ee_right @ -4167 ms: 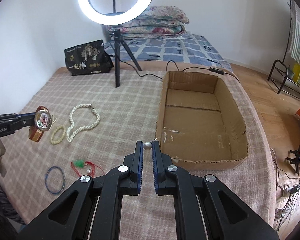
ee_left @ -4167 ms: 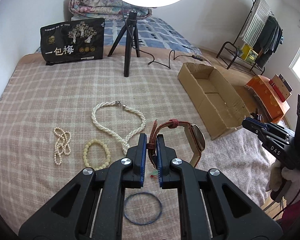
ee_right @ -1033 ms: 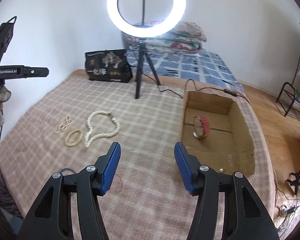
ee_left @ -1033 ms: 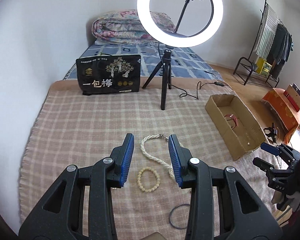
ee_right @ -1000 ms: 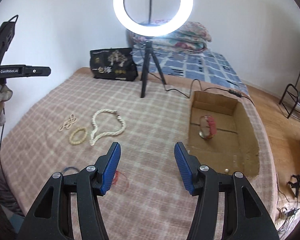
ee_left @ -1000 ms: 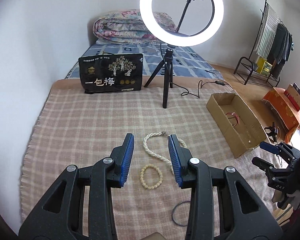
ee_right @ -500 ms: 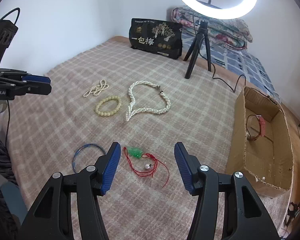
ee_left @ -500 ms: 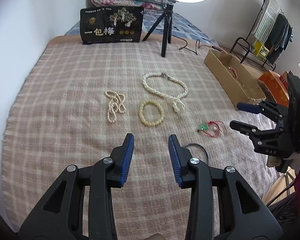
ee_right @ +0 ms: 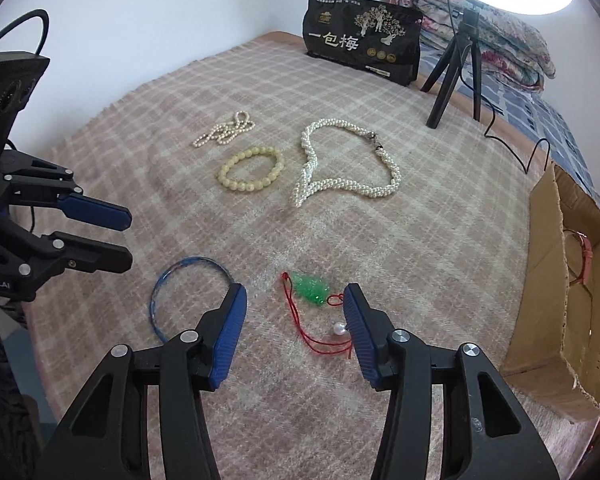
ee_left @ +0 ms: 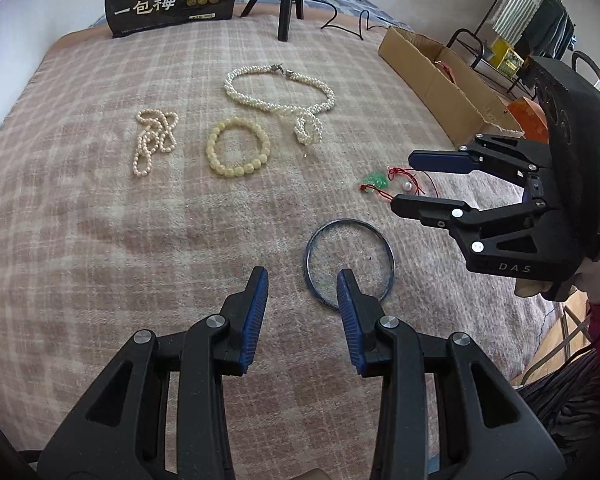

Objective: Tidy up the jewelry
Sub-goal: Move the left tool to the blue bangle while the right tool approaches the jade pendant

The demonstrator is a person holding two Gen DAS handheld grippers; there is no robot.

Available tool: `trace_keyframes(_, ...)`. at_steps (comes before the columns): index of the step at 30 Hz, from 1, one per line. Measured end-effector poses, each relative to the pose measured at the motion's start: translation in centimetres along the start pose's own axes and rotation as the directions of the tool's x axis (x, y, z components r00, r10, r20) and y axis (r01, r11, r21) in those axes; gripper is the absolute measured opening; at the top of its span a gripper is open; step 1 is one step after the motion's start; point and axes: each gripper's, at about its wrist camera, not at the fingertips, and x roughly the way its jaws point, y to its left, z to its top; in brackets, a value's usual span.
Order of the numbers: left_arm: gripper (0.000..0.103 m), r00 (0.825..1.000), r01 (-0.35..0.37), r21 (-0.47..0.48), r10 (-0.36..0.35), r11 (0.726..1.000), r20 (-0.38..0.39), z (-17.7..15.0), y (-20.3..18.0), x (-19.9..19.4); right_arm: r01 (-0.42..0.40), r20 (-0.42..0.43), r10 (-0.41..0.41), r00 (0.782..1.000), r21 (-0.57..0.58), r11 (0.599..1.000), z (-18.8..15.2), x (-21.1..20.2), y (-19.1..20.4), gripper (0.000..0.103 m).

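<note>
Jewelry lies on a pink checked blanket [ee_left: 100, 220]. My left gripper [ee_left: 302, 280] hangs open just left of a blue bangle [ee_left: 348, 222], its right finger over the bangle's near rim. My right gripper [ee_right: 294, 292] is open with its jaws closing, low over a red cord with a green pendant [ee_right: 310, 288] and a pearl; the pads do not touch it. Farther off lie a twisted pearl necklace [ee_left: 260, 105], a yellow bead bracelet [ee_left: 236, 172] and a thin pearl string [ee_left: 152, 140]. A cardboard box [ee_right: 540, 300] at the right holds a red-strapped watch [ee_right: 584, 256].
A black printed bag [ee_right: 360, 40] and a ring-light tripod [ee_right: 456, 68] with its cable stand at the blanket's far edge. Folded quilts lie behind them. A clothes rack [ee_left: 540, 20] and an orange box stand on the floor beyond the bed's right edge.
Both grippers have let go of the watch and the pearl piece they held, then dropped toward the blanket and tilted down. The right jaws have narrowed a little. The watch now lies in the box.
</note>
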Motion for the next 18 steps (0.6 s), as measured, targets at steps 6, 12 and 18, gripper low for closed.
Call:
trace_keyframes(6,0.036,1.0,-0.002,-0.009,0.002,1.0,-0.016,0.0,0.2,0.7,-0.002,-0.023,0.002,1.0,-0.001,1.0,0.4,1.6,-0.3,0.044)
trace_keyframes(12,0.036,1.0,-0.003,-0.014,0.002,1.0,-0.028,0.2,0.5,1.5,0.008,-0.055,-0.008,0.998,0.002,1.0,0.7,2.9,-0.3,0.044)
trace_keyframes(18,0.036,0.999,-0.005,-0.006,0.004,1.0,-0.039,0.5,0.2,2.5,0.018,-0.073,-0.017,0.997,0.014,1.0,0.6,3.4,-0.4,0.044)
